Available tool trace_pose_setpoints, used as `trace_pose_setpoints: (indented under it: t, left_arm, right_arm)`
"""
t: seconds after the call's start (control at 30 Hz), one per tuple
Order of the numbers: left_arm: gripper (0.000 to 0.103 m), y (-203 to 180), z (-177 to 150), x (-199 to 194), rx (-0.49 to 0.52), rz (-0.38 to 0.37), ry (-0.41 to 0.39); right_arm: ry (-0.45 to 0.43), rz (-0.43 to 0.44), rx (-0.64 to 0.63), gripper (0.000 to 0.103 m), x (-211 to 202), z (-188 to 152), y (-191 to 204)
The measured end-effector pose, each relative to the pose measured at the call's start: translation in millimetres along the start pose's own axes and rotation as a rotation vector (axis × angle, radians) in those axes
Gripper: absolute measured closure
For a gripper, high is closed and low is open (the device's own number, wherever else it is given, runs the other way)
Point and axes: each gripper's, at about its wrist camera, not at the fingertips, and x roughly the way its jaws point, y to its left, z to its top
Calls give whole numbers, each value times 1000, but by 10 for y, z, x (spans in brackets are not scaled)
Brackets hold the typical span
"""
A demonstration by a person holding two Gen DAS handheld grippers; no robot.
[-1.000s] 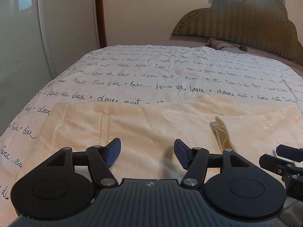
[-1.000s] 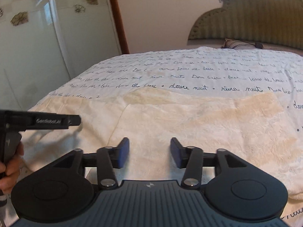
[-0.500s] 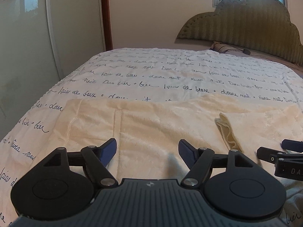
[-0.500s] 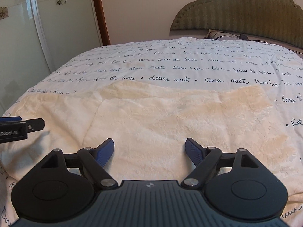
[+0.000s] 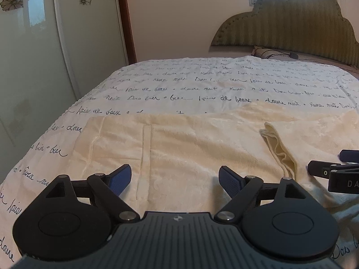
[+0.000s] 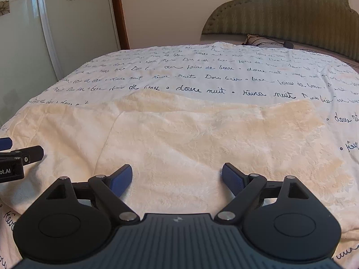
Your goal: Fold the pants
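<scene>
Cream pants spread flat on the bed, both grippers wide open above the near edge.

The bed cover (image 5: pixel 202 89), white with dark handwriting, carries the pants (image 5: pixel 190 148), which lie across the bed's foot end with their long axis running left to right in both views. A pocket seam shows toward the left, and a folded-over leg end (image 5: pixel 278 143) lies on top at the right, so one fold seems already made. The left gripper (image 5: pixel 175 179) and the right gripper (image 6: pixel 177 177) hover side by side, jaws spread wide and holding nothing, probably placed to pinch the near edge for the next fold.
</scene>
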Motion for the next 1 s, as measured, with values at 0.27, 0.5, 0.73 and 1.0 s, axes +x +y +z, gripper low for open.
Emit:
trace_pose_setpoints:
  t: [0.27, 0.5, 0.73, 1.0]
  left_arm:
    - [16, 175, 35, -90, -47, 29, -27]
    - [15, 484, 25, -172, -96, 69, -28]
    - [12, 677, -68, -57, -79, 118, 26]
    - [11, 1091, -94, -180, -150, 215, -23]
  right_arm:
    - [0, 0, 2, 14, -7, 5, 4]
    - [-19, 13, -11, 14, -85, 33, 78]
    - [-34, 11, -47, 14, -118, 61, 187]
    - [-148, 66, -211, 14, -411, 88, 552]
